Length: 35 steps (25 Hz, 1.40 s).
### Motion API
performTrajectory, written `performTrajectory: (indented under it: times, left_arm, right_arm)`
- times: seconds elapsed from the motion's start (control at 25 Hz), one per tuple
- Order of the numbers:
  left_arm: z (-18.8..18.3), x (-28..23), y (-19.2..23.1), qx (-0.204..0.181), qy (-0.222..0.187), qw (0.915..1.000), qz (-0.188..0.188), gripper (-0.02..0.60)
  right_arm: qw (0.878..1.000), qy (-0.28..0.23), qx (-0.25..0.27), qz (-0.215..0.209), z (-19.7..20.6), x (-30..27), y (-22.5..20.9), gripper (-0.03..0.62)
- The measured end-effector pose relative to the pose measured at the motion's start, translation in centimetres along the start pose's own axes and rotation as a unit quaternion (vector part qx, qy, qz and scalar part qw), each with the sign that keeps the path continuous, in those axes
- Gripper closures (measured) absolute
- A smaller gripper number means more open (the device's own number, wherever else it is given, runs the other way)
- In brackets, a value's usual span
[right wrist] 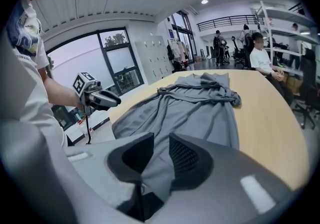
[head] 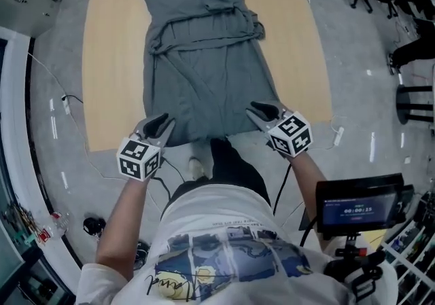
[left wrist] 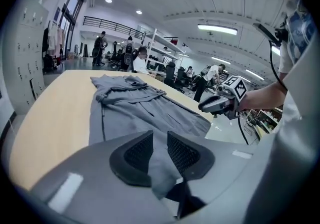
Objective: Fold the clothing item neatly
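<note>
A grey dress [head: 204, 59] with a tied waist belt lies flat and lengthwise on the wooden table [head: 109, 59], collar at the far end, hem at the near edge. My left gripper [head: 162, 124] is shut on the hem's left corner, and the cloth [left wrist: 161, 163] runs between its jaws. My right gripper [head: 257, 112] is shut on the hem's right corner, with grey fabric [right wrist: 159, 165] pinched between its pads. In the left gripper view the dress [left wrist: 140, 106] stretches away toward the collar, and the right gripper [left wrist: 212, 104] shows at the right.
The table's near edge [head: 204, 142] runs just under both grippers. A monitor [head: 359, 203] on a stand sits at my right side. Cables [head: 54, 100] trail over the floor at the left. Chairs [head: 414, 52] and several people [left wrist: 140, 58] are beyond the table.
</note>
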<state>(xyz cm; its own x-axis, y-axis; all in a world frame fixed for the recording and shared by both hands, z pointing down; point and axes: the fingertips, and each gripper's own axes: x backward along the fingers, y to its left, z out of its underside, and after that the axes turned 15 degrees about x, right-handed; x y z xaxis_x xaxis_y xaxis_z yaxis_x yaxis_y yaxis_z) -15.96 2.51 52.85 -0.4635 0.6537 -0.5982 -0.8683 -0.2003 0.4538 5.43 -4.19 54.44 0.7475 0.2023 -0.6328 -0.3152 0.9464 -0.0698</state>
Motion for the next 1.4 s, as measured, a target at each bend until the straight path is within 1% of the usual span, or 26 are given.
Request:
performTrajectory:
  times: [0.08, 0.2, 0.36, 0.48, 0.56, 0.72, 0.84, 0.96, 1.08, 1.12, 1.16, 1.2, 1.24, 1.4]
  left_arm:
    - [3.0, 2.2, -0.1, 0.002, 0.001, 0.9999, 0.010, 0.485]
    - [6.9, 4.1, -0.1, 0.004, 0.009, 0.9996, 0.027, 0.485]
    - [12.3, 5.4, -0.8, 0.009, 0.029, 0.9988, 0.038, 0.485]
    - [15.8, 5.3, -1.5, 0.023, 0.046, 0.9979, 0.038, 0.485]
    - [17.7, 4.9, -1.9, 0.029, 0.062, 0.9971, 0.034, 0.485]
    - [20.5, 4.6, -1.0, 0.048, 0.089, 0.9947, 0.014, 0.461]
    - [22.4, 4.5, 1.5, 0.058, 0.117, 0.9913, -0.017, 0.425]
    - [23.0, 3.9, 3.9, 0.076, 0.126, 0.9879, -0.047, 0.403]
    - [22.4, 3.4, 5.6, 0.092, 0.128, 0.9845, -0.077, 0.351]
    - [22.4, 2.7, 6.2, 0.100, 0.128, 0.9829, -0.087, 0.325]
    - [22.4, 1.9, 6.7, 0.106, 0.128, 0.9814, -0.096, 0.285]
    - [22.4, 1.0, 7.2, 0.110, 0.129, 0.9802, -0.102, 0.257]
    - [22.4, 0.3, 7.6, 0.111, 0.128, 0.9799, -0.105, 0.242]
    - [22.0, -1.8, 8.6, 0.102, 0.121, 0.9819, -0.103, 0.185]
  right_arm:
    - [1.000, -0.002, 0.001, 0.006, 0.1, 0.3, 3.2, 0.510]
    - [1.000, -0.006, -0.005, 0.014, 0.7, 0.7, 7.2, 0.510]
    - [0.999, 0.005, -0.029, 0.014, 3.5, 1.4, 12.2, 0.510]
    - [0.998, 0.018, -0.053, 0.015, 6.3, 2.7, 13.8, 0.507]
    - [0.998, 0.033, -0.058, 0.015, 8.2, 3.5, 14.2, 0.490]
    - [0.996, 0.057, -0.065, 0.007, 11.9, 4.0, 14.4, 0.470]
    - [0.994, 0.078, -0.082, 0.002, 15.7, 3.3, 13.4, 0.455]
    - [0.992, 0.094, -0.086, 0.008, 18.9, 3.1, 10.4, 0.433]
    - [0.989, 0.104, -0.097, 0.029, 21.1, 3.6, 6.6, 0.393]
    - [0.989, 0.106, -0.099, 0.037, 21.9, 3.8, 5.1, 0.375]
    - [0.988, 0.108, -0.099, 0.045, 22.7, 3.8, 3.6, 0.366]
    - [0.988, 0.109, -0.096, 0.050, 23.4, 3.6, 2.3, 0.358]
    - [0.988, 0.110, -0.092, 0.052, 24.0, 3.3, 1.3, 0.341]
    - [0.991, 0.100, -0.078, 0.051, 24.7, 1.5, -1.1, 0.330]
